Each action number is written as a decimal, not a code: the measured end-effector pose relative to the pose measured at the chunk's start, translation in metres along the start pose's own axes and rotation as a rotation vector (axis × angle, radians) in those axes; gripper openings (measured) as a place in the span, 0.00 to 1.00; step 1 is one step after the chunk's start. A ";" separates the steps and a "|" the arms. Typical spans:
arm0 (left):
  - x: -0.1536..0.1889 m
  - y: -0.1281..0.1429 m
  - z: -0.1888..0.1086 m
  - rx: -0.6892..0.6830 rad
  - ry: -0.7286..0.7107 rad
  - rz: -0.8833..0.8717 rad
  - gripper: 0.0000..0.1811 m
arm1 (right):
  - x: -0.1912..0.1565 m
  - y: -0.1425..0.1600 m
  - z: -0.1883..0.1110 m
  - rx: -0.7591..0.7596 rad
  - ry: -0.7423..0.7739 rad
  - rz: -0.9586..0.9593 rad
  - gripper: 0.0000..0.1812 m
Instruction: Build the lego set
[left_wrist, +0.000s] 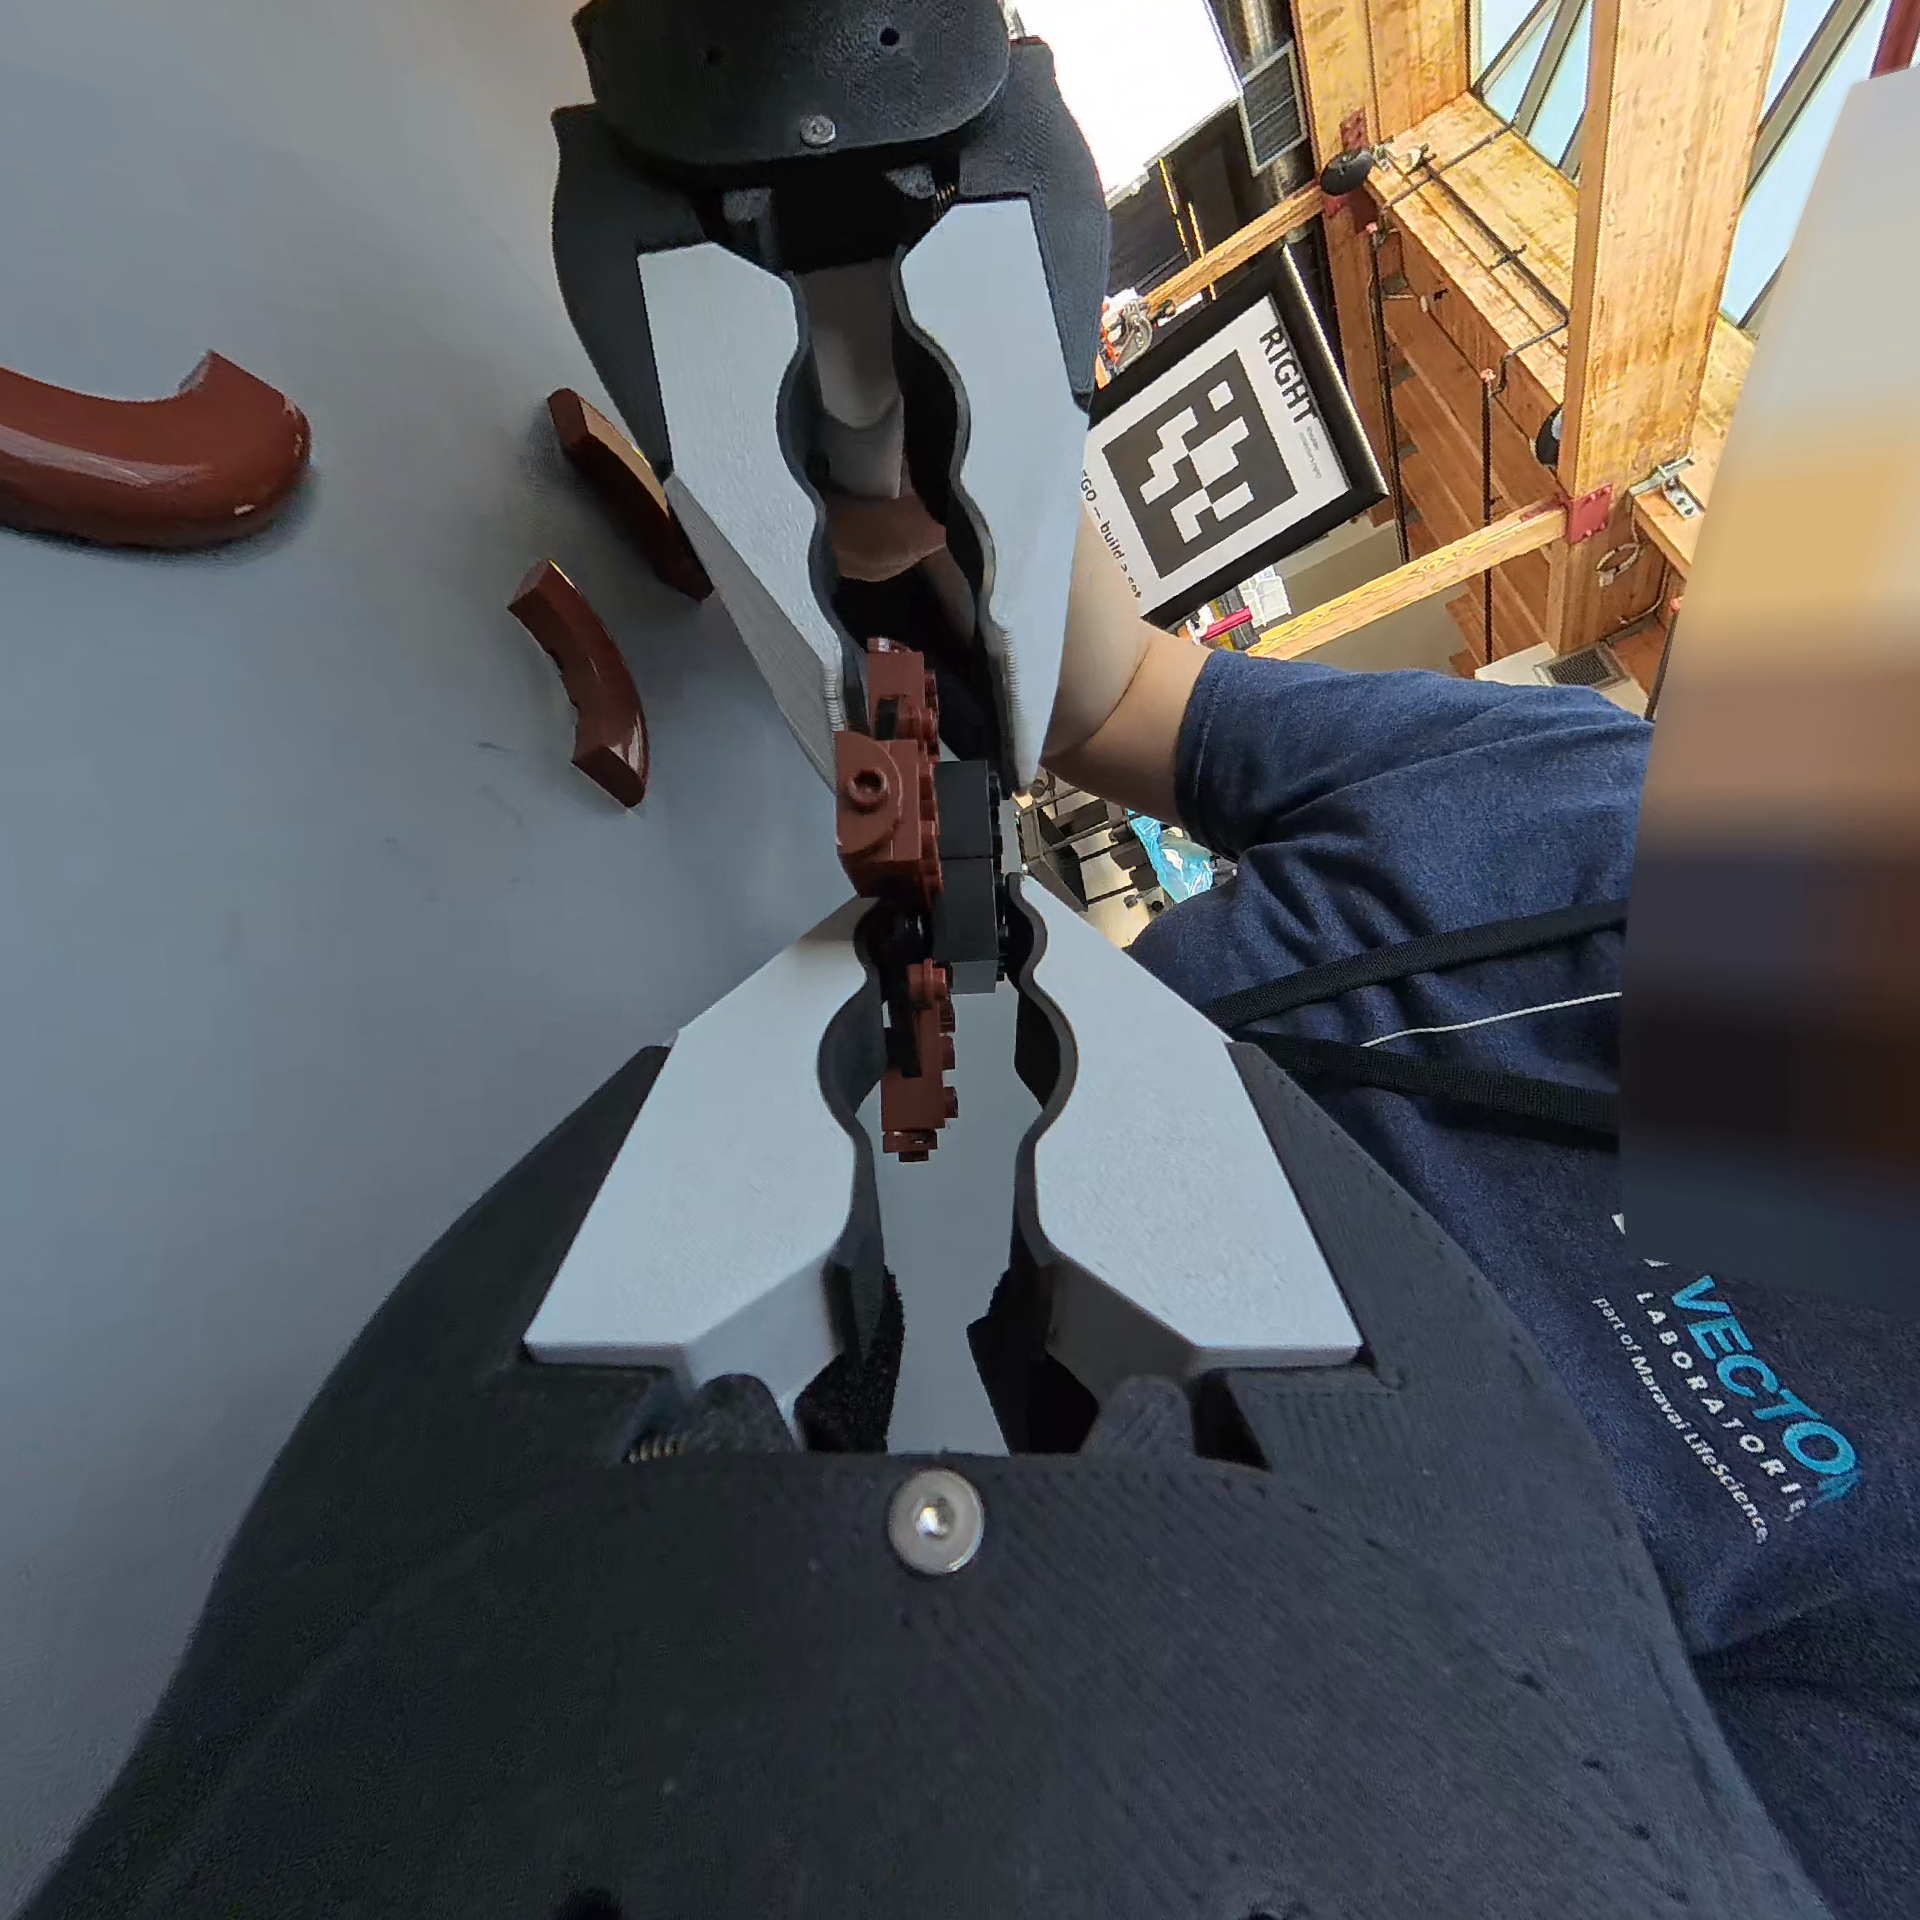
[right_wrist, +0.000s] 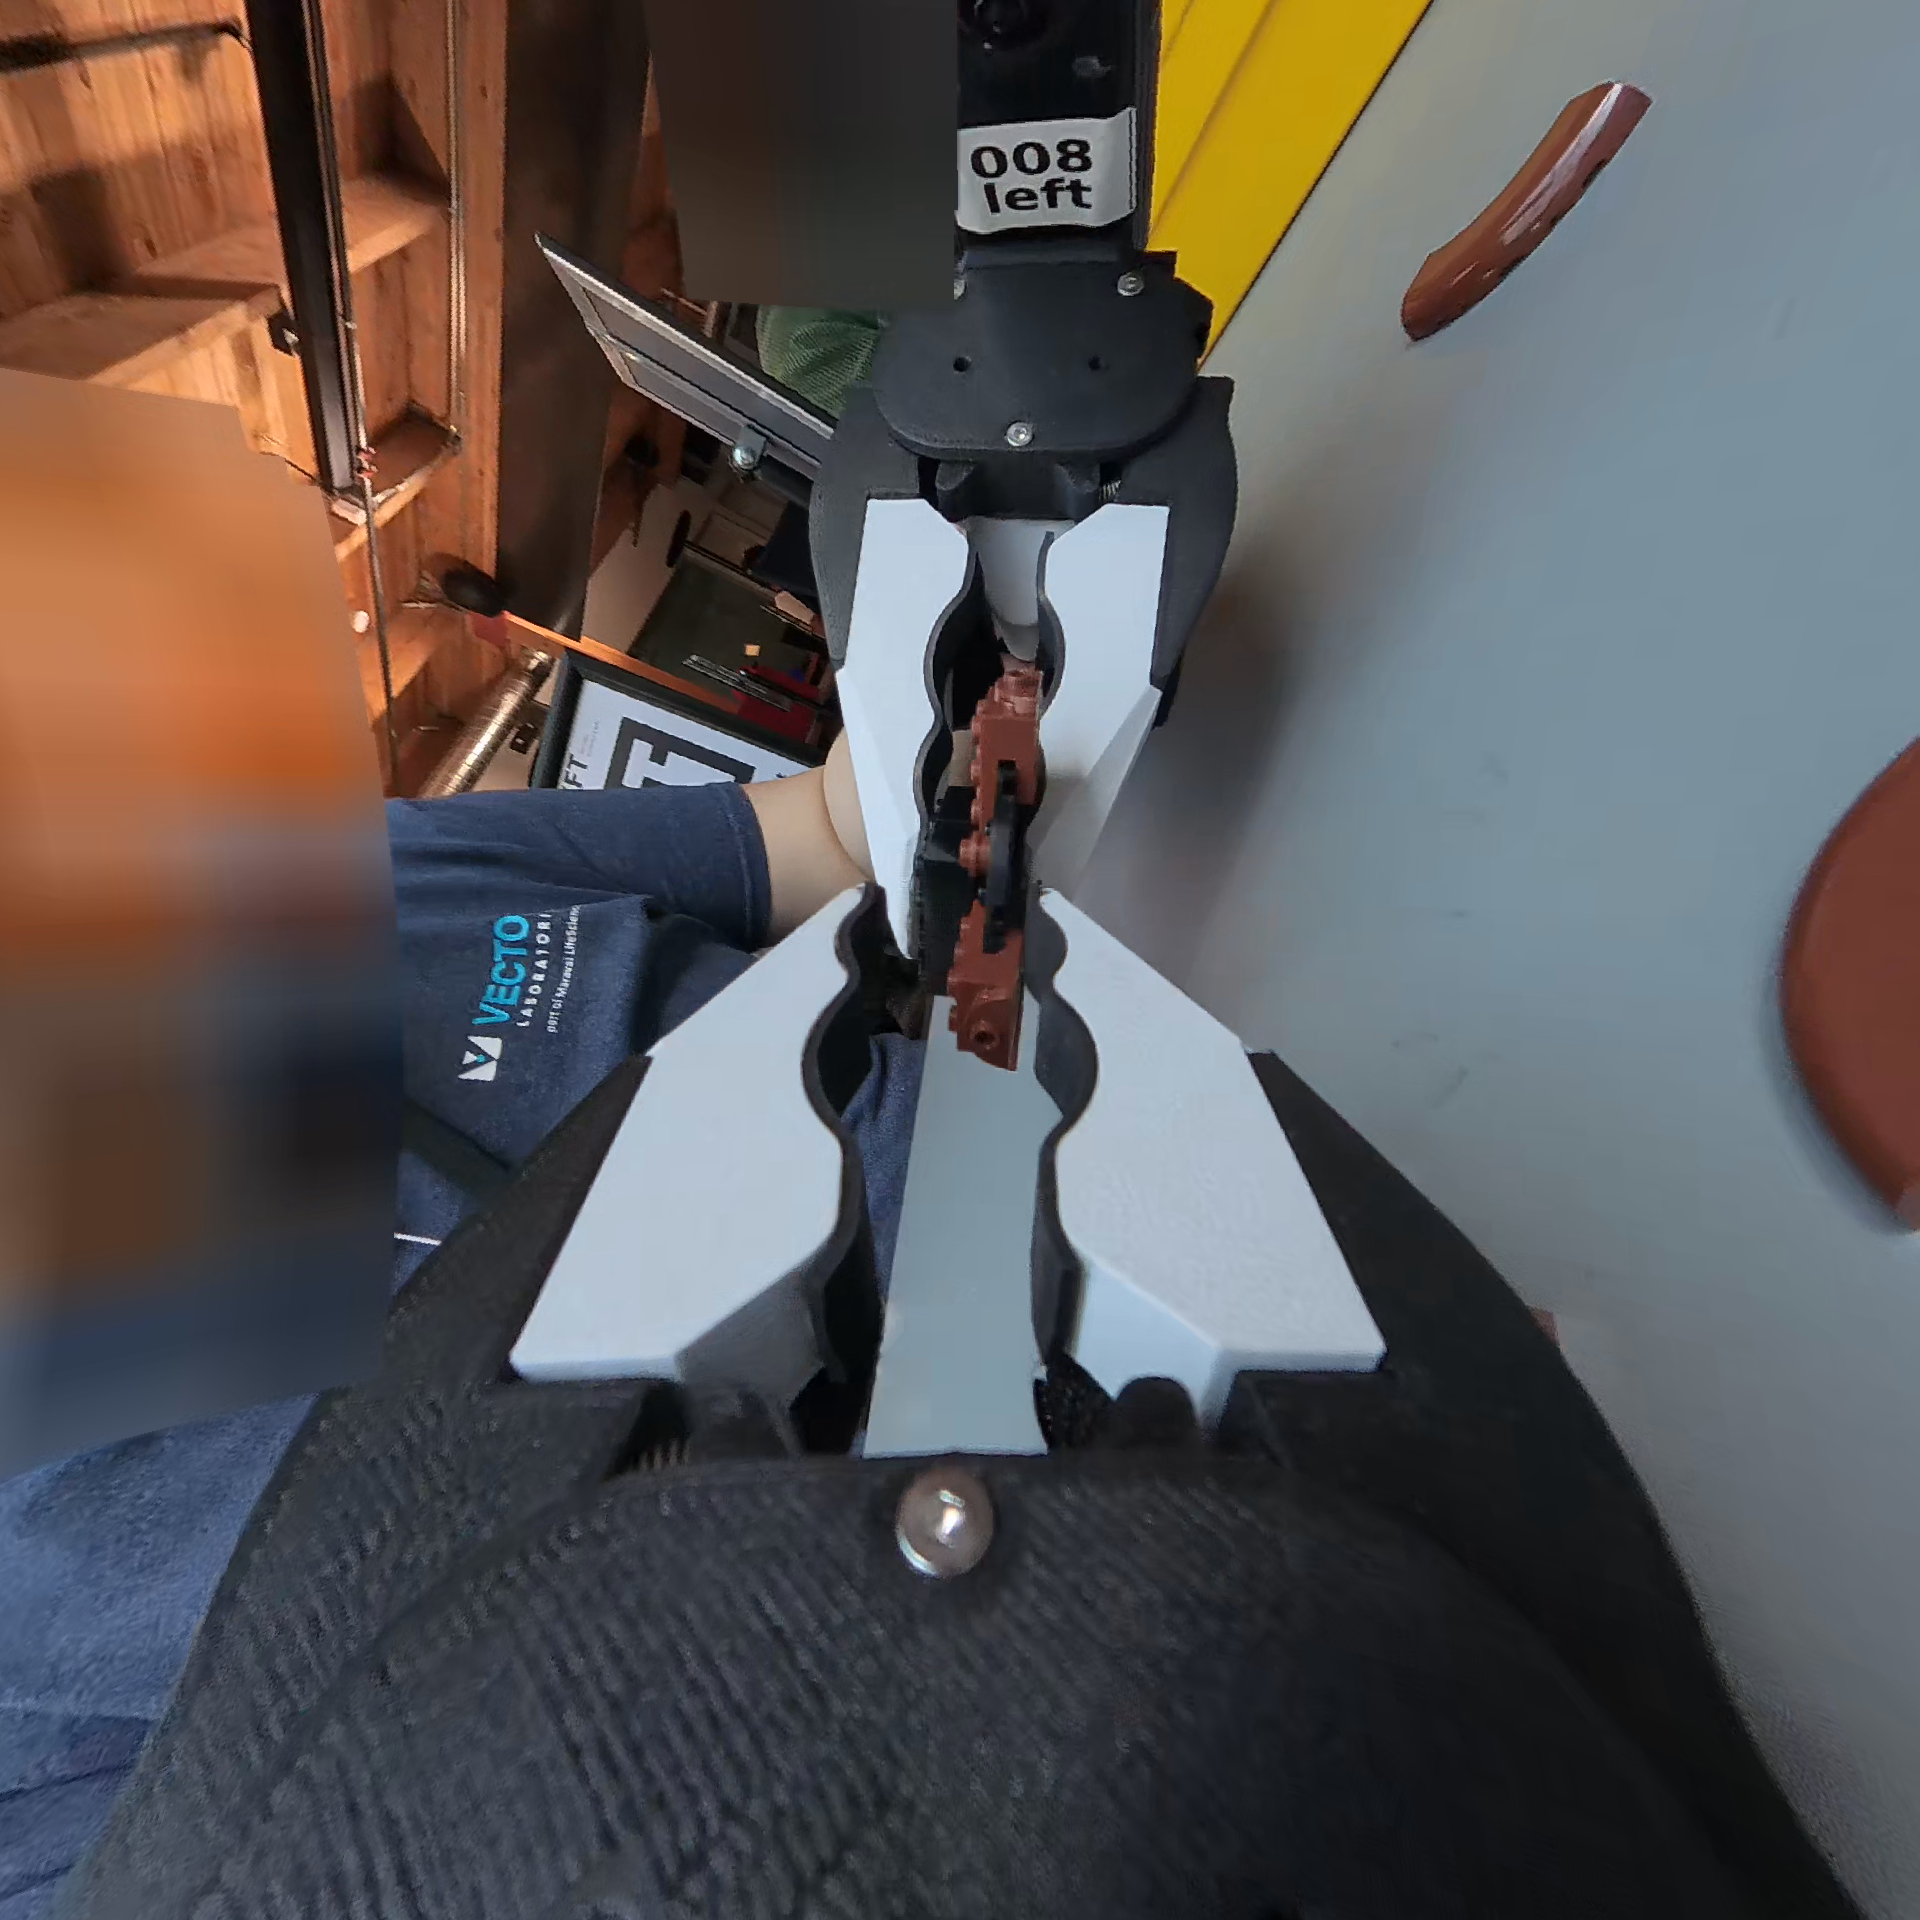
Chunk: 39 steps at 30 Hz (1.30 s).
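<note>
Gripping one brown-and-black lego assembly (left_wrist: 904, 883) from opposite ends, my left gripper (left_wrist: 935, 914) and right gripper (right_wrist: 951, 914) meet tip to tip, both clamped on it above a pale grey tabletop (left_wrist: 312, 935). Loose curved brown pieces (left_wrist: 587, 681) lie on that surface, with a larger brown curve (left_wrist: 145, 457) further off. Behind, I see timber beams (left_wrist: 1621, 312), a framed marker sign (left_wrist: 1226, 457), and a person's navy sleeve (left_wrist: 1403, 810).

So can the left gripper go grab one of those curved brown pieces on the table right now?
Probably not yet. The left gripper is shut on the lego assembly, which the right gripper also clamps. The curved pieces lie unobstructed on the table, but it would have to let go first.
</note>
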<state>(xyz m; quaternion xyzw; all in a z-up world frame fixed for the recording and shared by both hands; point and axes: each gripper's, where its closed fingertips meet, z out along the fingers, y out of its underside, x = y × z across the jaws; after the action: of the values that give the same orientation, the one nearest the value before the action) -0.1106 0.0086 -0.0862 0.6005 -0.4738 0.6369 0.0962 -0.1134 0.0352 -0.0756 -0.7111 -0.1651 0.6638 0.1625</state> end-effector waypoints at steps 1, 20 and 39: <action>-0.002 0.001 0.000 -0.006 -0.007 -0.007 0.09 | -0.001 0.000 0.001 0.003 -0.013 0.020 0.17; -0.006 -0.038 -0.010 0.297 0.046 -0.030 0.21 | -0.001 -0.036 -0.028 0.288 0.032 -0.011 0.09; -0.006 -0.054 -0.017 0.440 0.111 -0.053 0.10 | 0.003 -0.042 -0.026 0.349 -0.011 0.021 0.09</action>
<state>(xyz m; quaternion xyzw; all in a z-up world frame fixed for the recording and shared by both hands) -0.0834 0.0520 -0.0624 0.5832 -0.3015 0.7543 0.0058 -0.0877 0.0742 -0.0579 -0.6701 -0.0411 0.6880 0.2756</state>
